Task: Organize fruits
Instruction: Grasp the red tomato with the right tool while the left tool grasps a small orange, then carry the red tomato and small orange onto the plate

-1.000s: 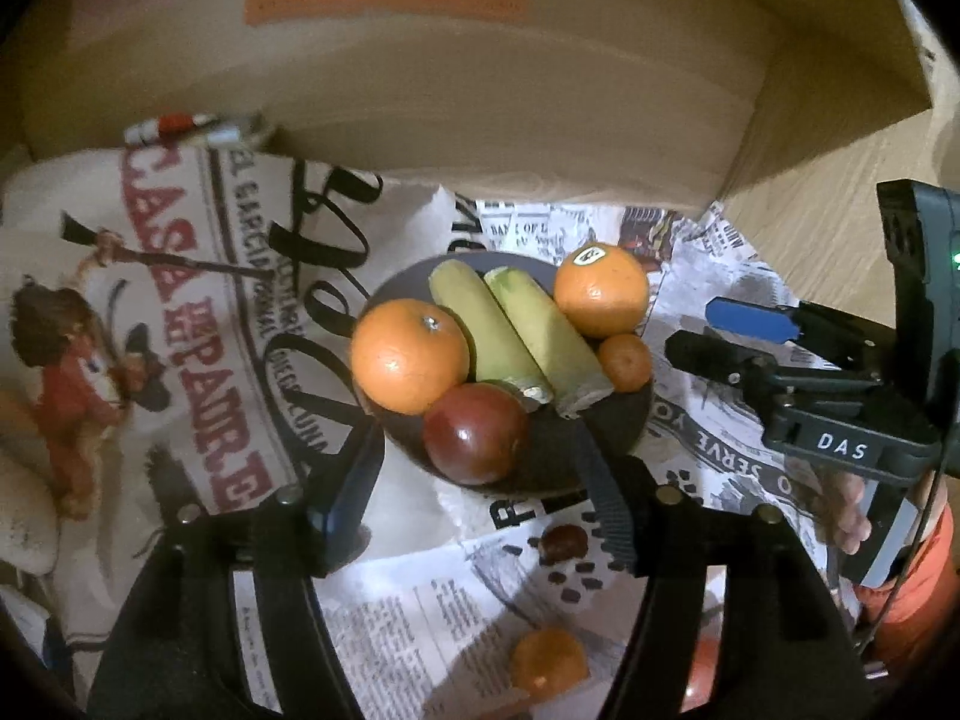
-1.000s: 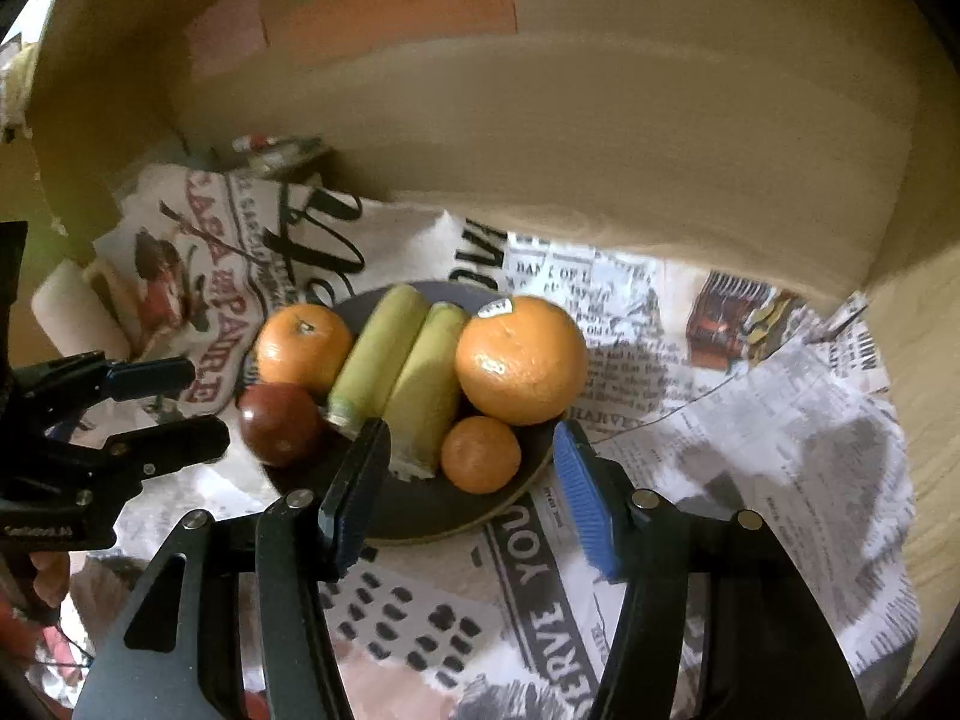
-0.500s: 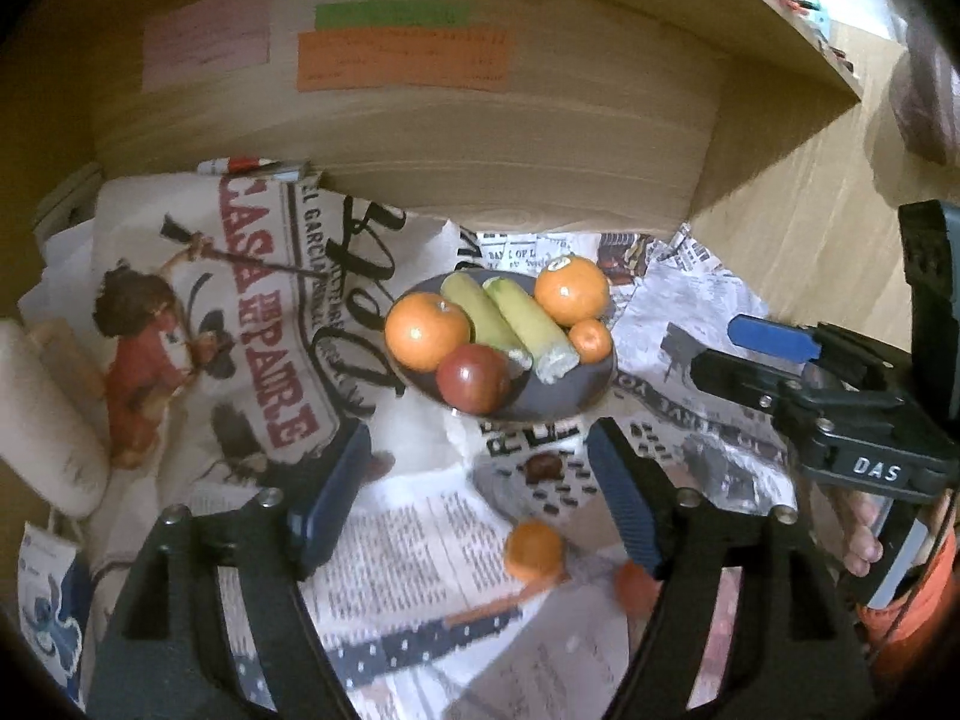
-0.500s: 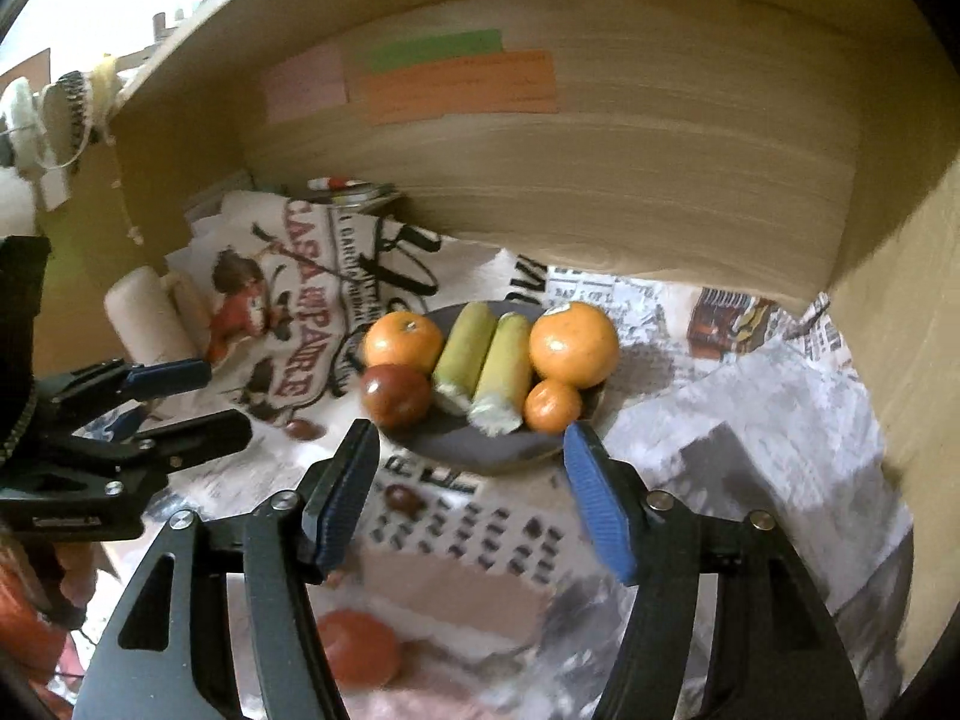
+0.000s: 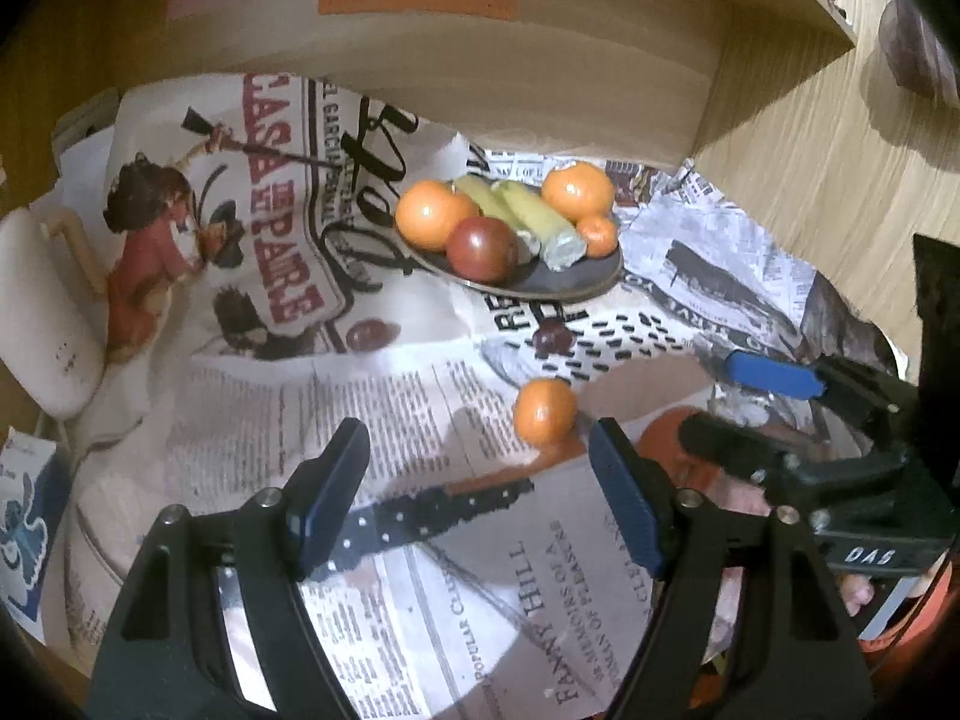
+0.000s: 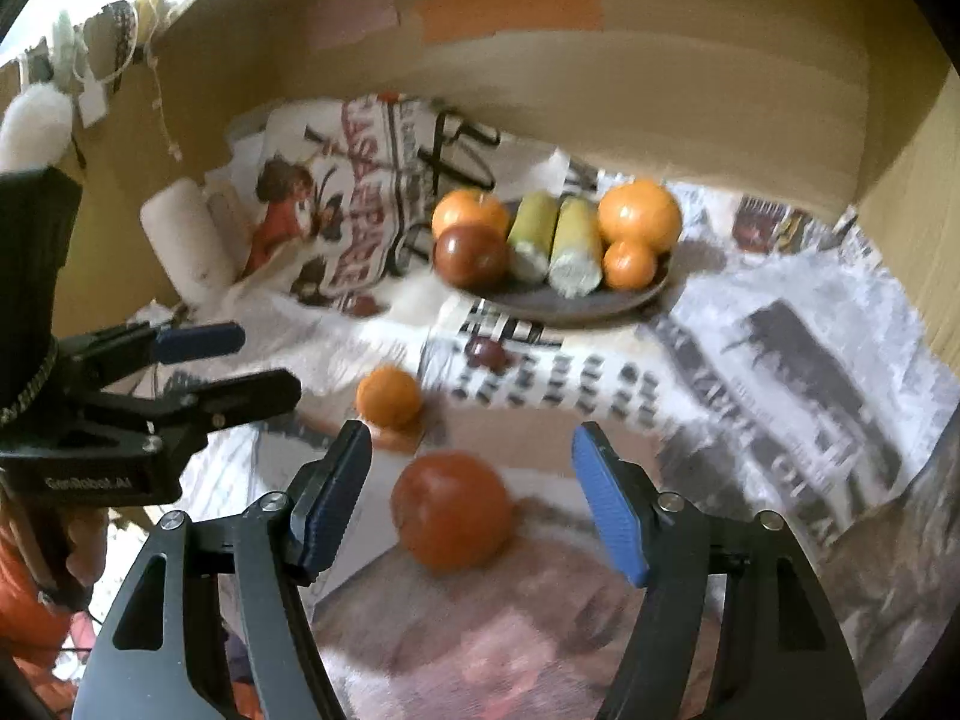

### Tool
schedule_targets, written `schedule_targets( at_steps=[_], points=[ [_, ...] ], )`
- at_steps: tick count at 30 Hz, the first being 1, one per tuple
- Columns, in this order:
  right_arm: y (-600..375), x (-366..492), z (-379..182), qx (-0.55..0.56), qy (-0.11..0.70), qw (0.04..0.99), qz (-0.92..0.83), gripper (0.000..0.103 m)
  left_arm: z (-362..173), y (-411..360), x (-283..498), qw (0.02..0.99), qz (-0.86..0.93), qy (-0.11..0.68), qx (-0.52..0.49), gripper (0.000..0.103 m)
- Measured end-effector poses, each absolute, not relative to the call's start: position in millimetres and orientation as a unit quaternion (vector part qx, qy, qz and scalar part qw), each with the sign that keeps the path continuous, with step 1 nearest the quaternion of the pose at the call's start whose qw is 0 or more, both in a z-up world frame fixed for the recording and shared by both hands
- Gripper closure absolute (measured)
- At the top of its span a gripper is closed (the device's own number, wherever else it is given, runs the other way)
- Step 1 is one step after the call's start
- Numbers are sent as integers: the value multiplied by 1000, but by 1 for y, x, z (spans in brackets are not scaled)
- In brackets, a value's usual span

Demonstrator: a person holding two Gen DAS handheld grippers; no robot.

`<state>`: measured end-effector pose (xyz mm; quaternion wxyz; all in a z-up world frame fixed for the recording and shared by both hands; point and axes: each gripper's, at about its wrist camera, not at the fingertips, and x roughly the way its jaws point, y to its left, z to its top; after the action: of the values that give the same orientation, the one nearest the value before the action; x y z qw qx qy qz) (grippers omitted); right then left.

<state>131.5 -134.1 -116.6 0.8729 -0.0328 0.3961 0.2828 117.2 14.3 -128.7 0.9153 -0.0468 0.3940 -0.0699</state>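
Between spreading jaws of right gripper (image 6: 471, 495), nothing pinched: red tomato (image 6: 451, 515) sitting, likely soft, smooth; gripping gently across middle advisable. Left gripper (image 5: 480, 492) jaws spread, empty.

A plate (image 5: 576, 288) sits toward the back of the newspaper (image 5: 390, 396), before the wooden wall (image 5: 480, 72). On it lie two oranges, two corn pieces, a plum and a mandarin. In front of the plate a loose mandarin (image 5: 543, 410) rests on the paper, and nearer still a tomato (image 6: 450, 507).
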Motion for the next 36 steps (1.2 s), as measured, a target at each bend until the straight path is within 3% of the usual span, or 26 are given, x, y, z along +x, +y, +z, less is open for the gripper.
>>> schedule_targets(
  at_steps=[7,12,16,28,36],
  points=[
    [-133,130,-136,-25,425,858,286,37,-150,12,119,906,-77,413,-56,27],
    [-128,130,-144,-30,444,844,299,58,-156,5,126,903,-89,418,-51,32],
    [-127,130,-141,-55,450,843,290,58,-158,-3,136,899,-101,423,-43,46],
    [-156,150,-121,-38,433,863,258,58,-169,-23,172,890,-116,441,-26,72],
    [-165,167,-110,-39,425,869,250,58,-164,-20,179,890,-122,438,-33,73]
  ],
)
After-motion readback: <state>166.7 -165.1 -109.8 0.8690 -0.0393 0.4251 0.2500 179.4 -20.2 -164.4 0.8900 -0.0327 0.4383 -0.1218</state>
